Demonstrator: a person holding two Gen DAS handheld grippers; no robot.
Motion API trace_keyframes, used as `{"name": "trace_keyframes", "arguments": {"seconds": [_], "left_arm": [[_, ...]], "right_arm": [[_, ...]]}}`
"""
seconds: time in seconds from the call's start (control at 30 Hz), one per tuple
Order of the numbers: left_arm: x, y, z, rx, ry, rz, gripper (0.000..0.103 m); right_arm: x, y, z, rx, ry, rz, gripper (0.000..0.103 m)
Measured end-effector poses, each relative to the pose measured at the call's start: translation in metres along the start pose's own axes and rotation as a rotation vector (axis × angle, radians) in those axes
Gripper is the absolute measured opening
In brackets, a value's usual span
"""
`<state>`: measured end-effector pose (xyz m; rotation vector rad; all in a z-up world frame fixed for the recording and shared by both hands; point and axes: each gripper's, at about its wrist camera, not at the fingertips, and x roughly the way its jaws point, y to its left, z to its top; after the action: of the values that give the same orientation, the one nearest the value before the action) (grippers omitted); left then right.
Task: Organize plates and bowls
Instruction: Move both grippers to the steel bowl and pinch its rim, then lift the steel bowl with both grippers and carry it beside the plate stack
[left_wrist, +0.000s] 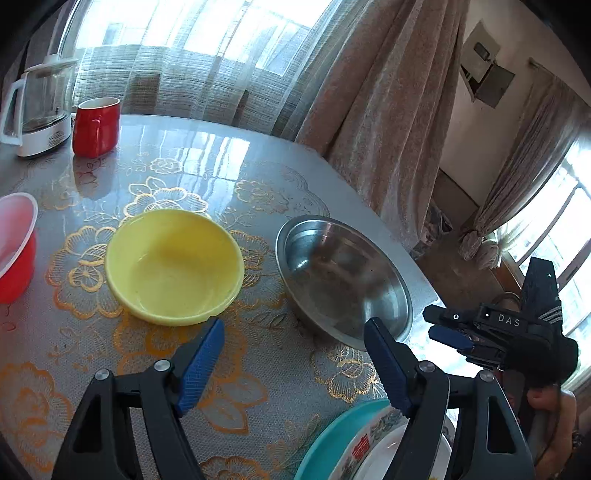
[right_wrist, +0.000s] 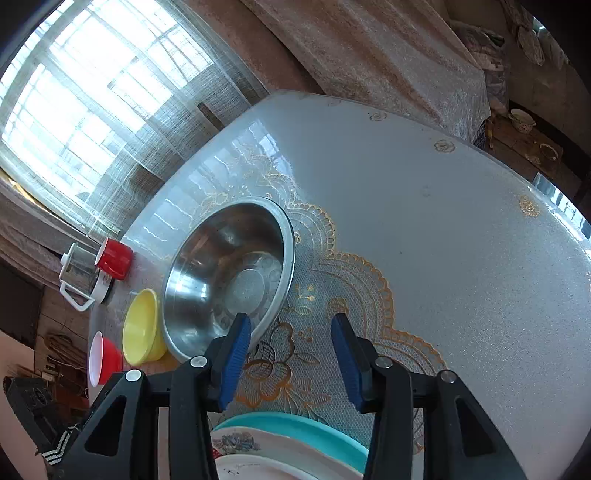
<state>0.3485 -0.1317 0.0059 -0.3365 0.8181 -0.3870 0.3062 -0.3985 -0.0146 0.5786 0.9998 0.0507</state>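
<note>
A yellow bowl (left_wrist: 173, 266) and a steel bowl (left_wrist: 343, 280) sit side by side on the table, with a red bowl (left_wrist: 14, 251) at the left edge. My left gripper (left_wrist: 295, 332) hovers open just in front of them, nothing between its blue pads. A stack of plates, teal plate (left_wrist: 340, 435) under patterned white ones, lies below it. In the right wrist view my right gripper (right_wrist: 291, 328) stands open above the teal plate (right_wrist: 306, 424), its left pad beside the steel bowl (right_wrist: 229, 273) rim. The yellow bowl (right_wrist: 142, 328) and red bowl (right_wrist: 105, 358) lie left.
A red mug (left_wrist: 96, 125) and a glass kettle (left_wrist: 40, 107) stand at the table's far left. Curtains hang behind the table, whose right edge drops to the floor. The right gripper's body (left_wrist: 498, 332) and a hand show at the right.
</note>
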Motion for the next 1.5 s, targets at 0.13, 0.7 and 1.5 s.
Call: {"name": "trace_keyframes", "arguments": {"seconds": [0.13, 0.7, 1.5], "left_arm": [[0.033, -0.013, 0.012, 0.055, 0.069, -0.002, 0.078], [0.092, -0.02, 0.016, 0.101, 0.212, -0.013, 0.043], [-0.026, -0.008, -0.013, 0.079, 0.028, 0.033, 0.025]], "right_arm": [[0.026, -0.001, 0.021, 0.034, 0.043, 0.018, 0.046], [0.079, -0.003, 0.032, 0.039, 0.143, 0.037, 0.019], [0.012, 0.045, -0.02, -0.024, 0.111, 0.1, 0.013]]}}
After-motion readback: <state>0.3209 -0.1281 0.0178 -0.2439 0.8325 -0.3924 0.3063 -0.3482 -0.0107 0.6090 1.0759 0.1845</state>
